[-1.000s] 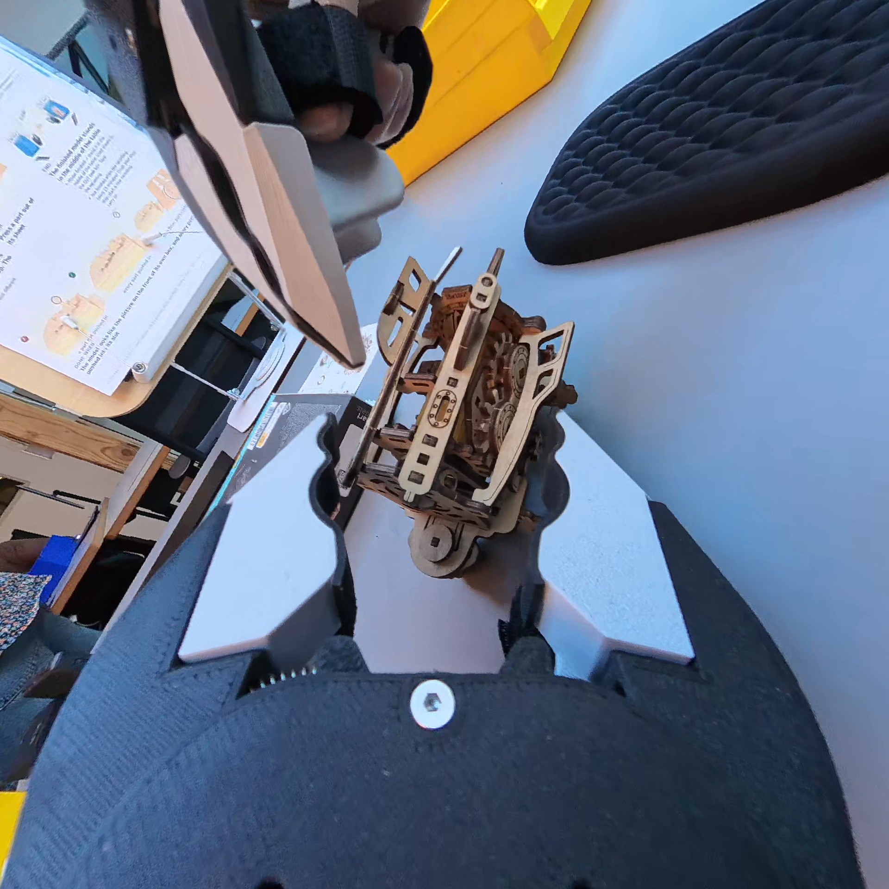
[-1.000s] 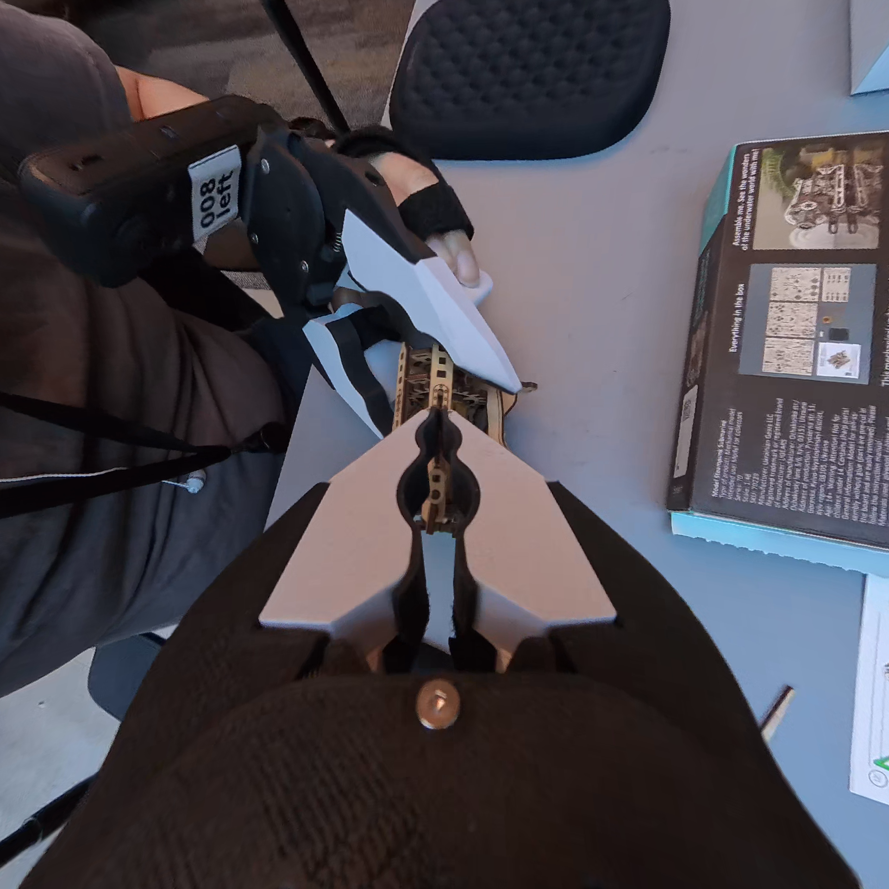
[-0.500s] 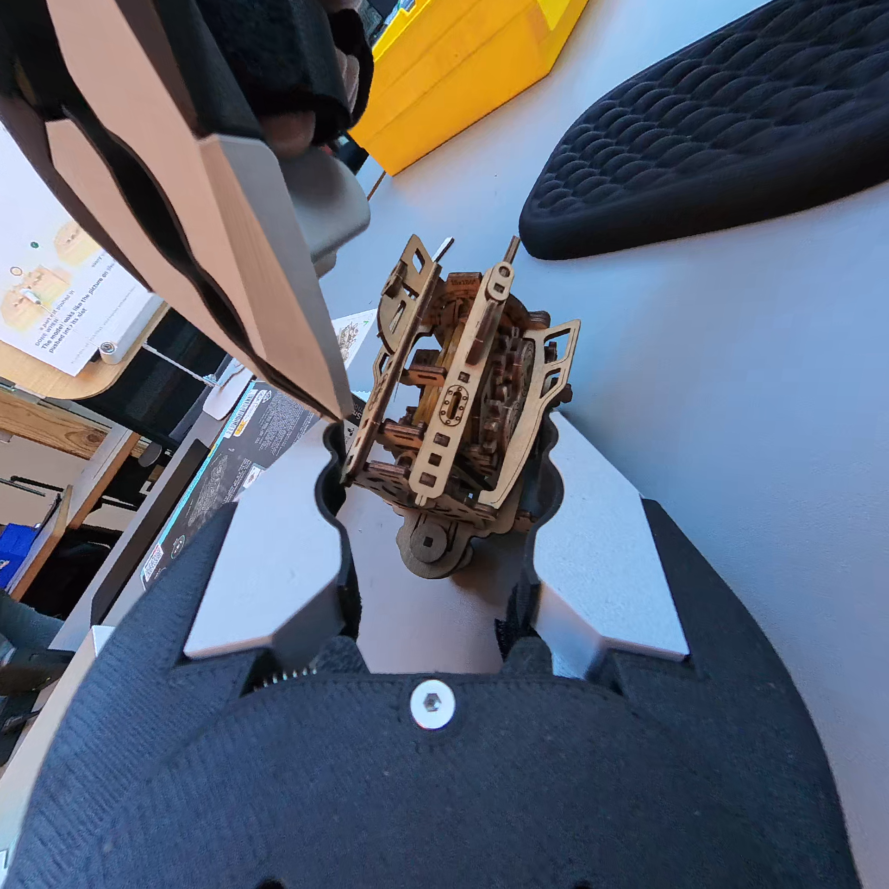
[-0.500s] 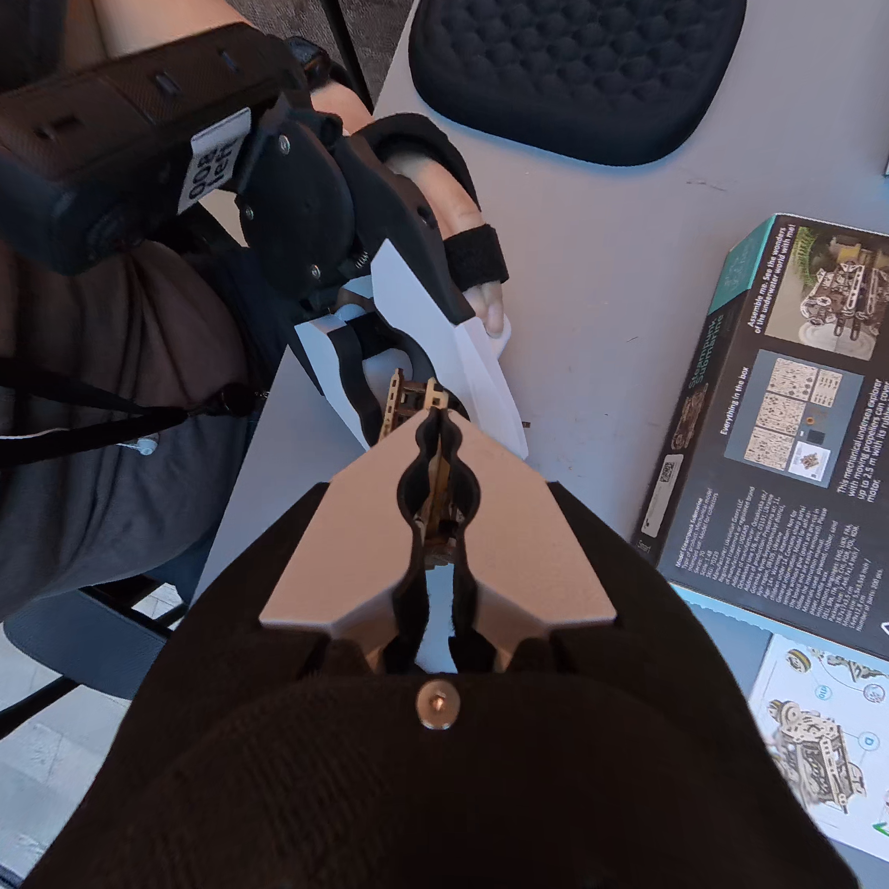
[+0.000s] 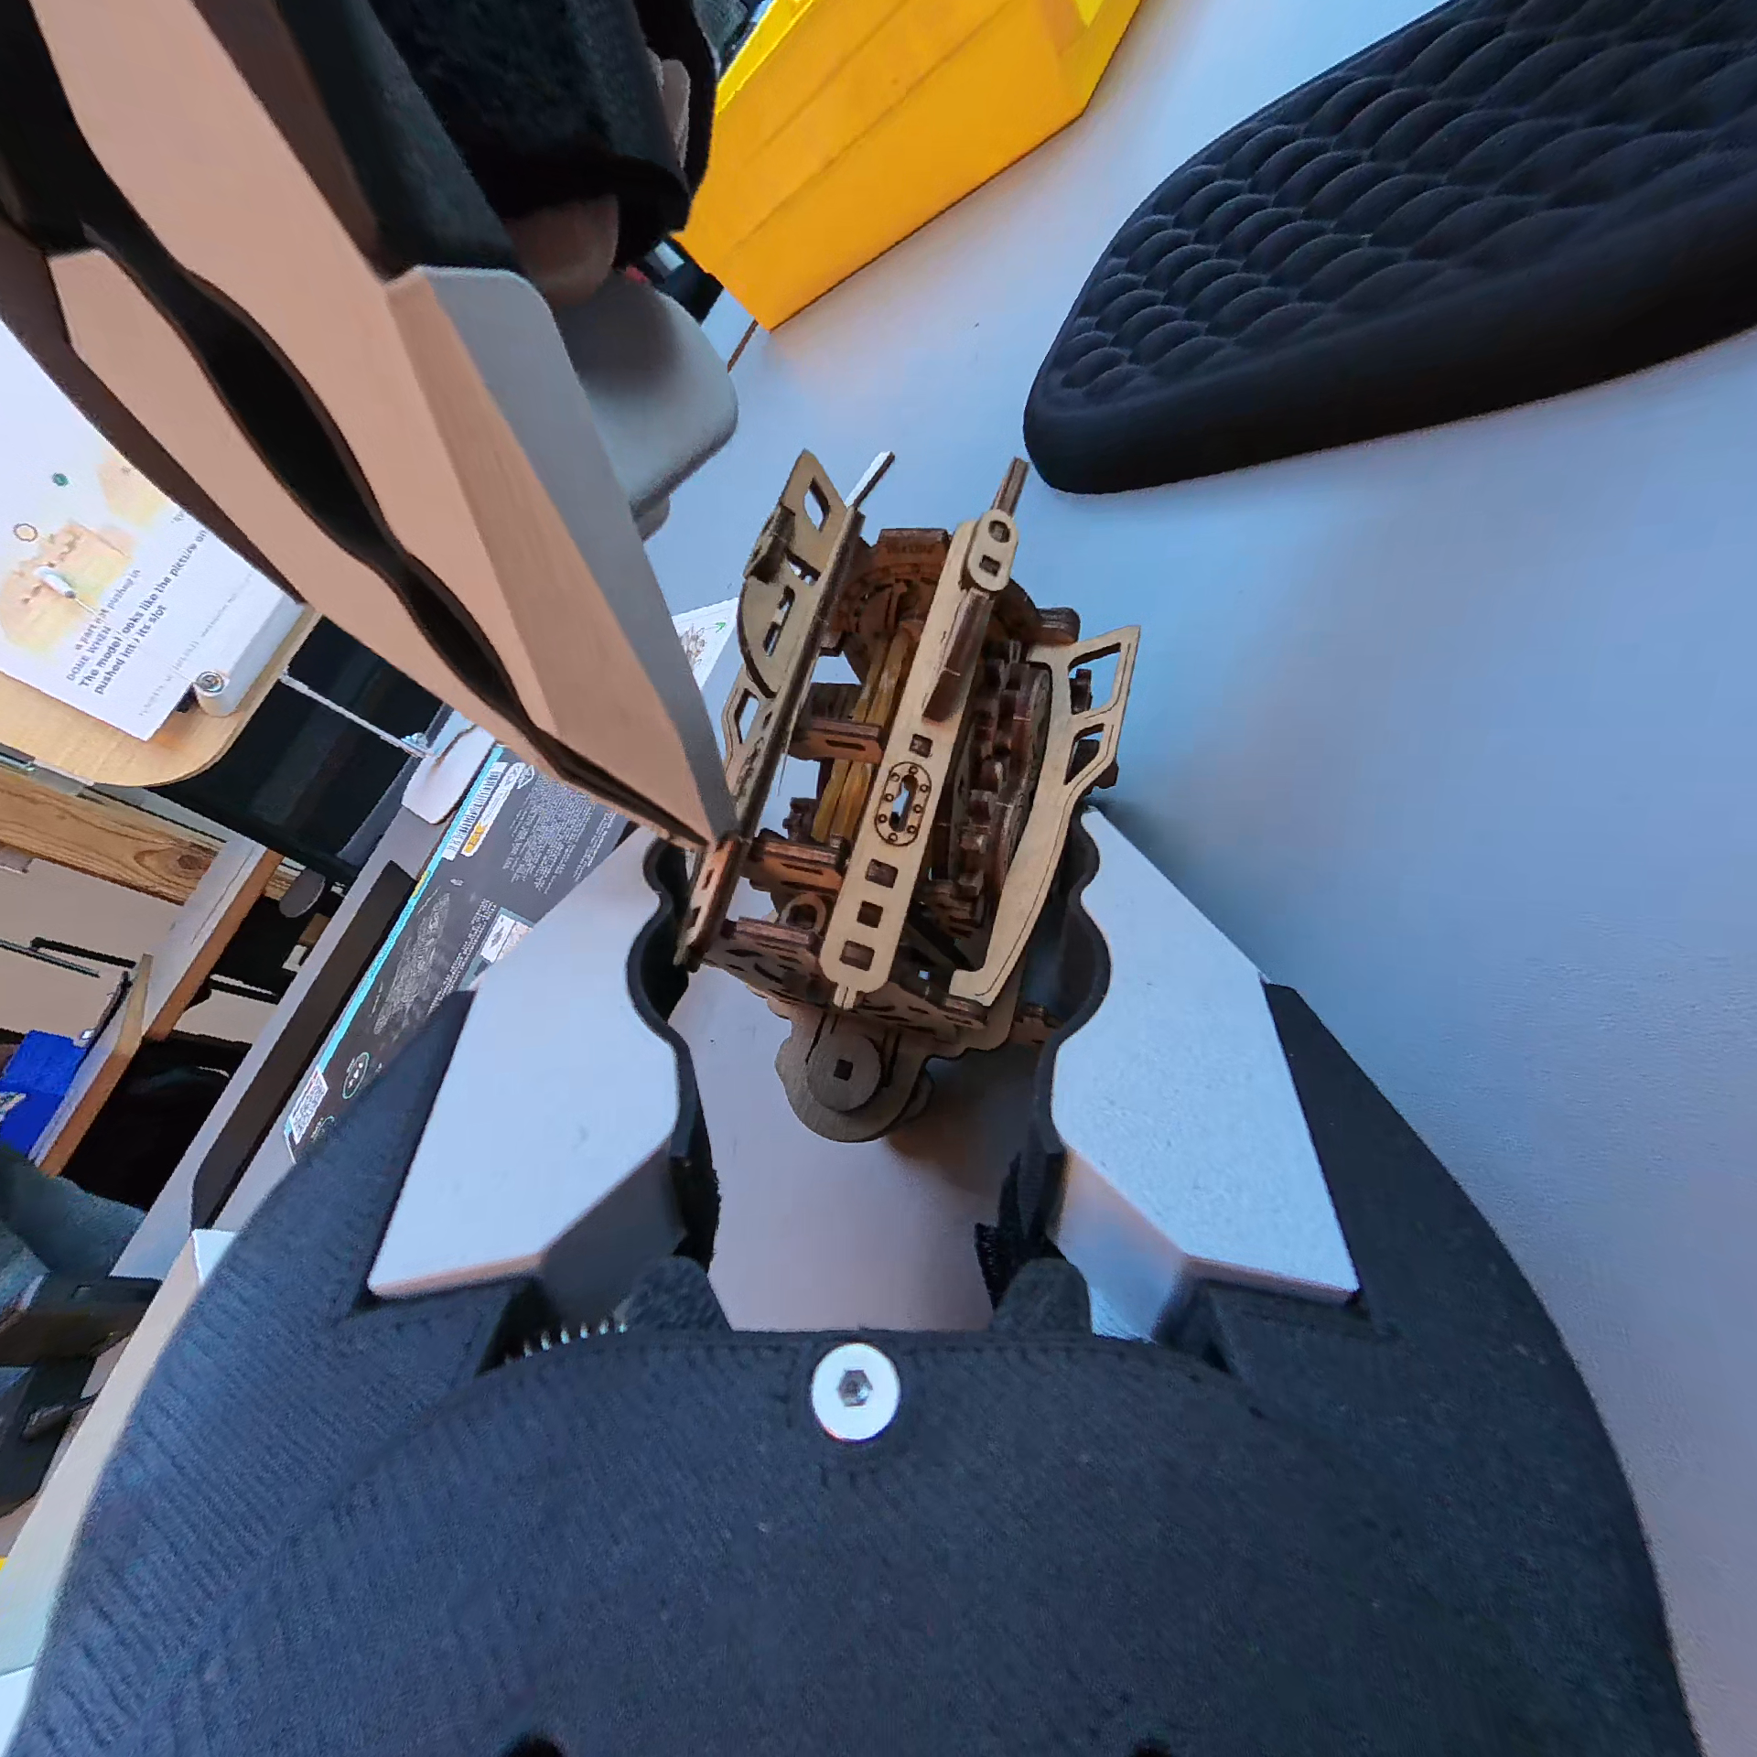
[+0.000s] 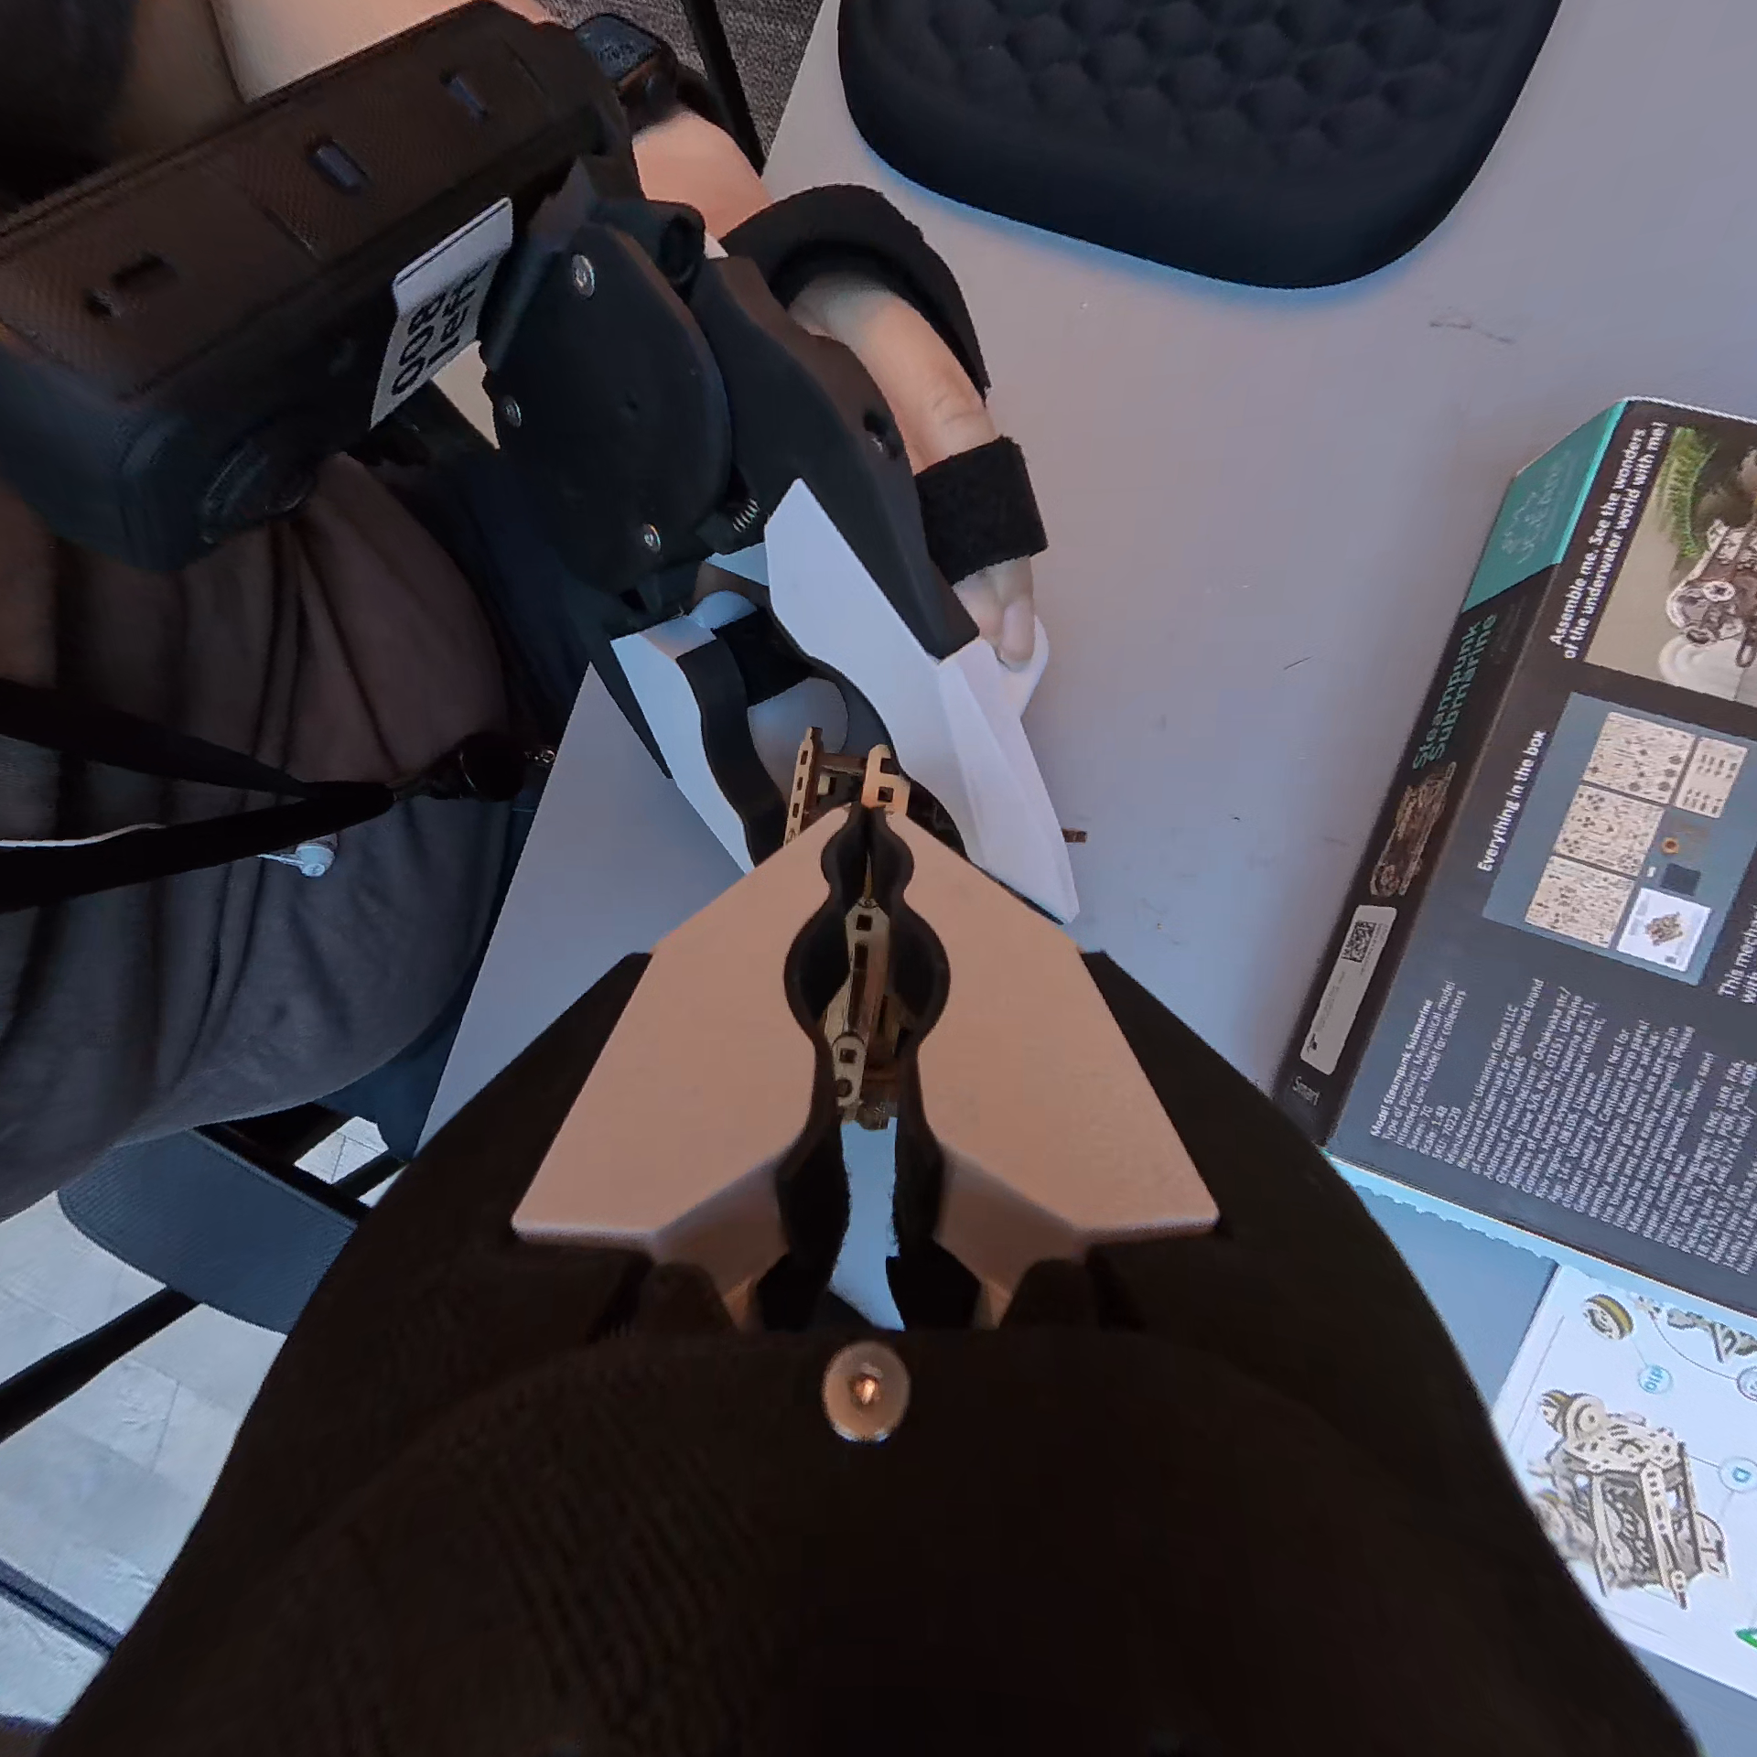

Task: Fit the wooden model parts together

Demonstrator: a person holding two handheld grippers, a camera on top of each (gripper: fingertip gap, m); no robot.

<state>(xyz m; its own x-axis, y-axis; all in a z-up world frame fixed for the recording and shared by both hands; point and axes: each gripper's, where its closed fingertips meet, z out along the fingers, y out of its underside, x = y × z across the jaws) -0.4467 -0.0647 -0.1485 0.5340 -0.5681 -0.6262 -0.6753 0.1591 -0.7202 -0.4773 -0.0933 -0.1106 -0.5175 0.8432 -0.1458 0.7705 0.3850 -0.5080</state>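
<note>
While the right gripper [image 5: 708, 832] pinches a flat side panel [image 5: 761, 723] shut between its tips, the left gripper [image 5: 870, 913] clamps the model [image 5: 913, 818] above the table [image 5: 1426, 856]. Seating that panel looks underway; next, press its slots squarely onto the tabs.

Printed text is present on four items; wording is not reproduced here.

- Box [image 6: 1559, 818]: text blocks, pictures, square code.
- White sticker [image 6: 439, 309] on left tool [image 6: 860, 761]: characters.
- Instruction sheet [image 5: 124, 589]: text lines.
- Leaflet [image 6: 1635, 1483]: diagrams.
</note>
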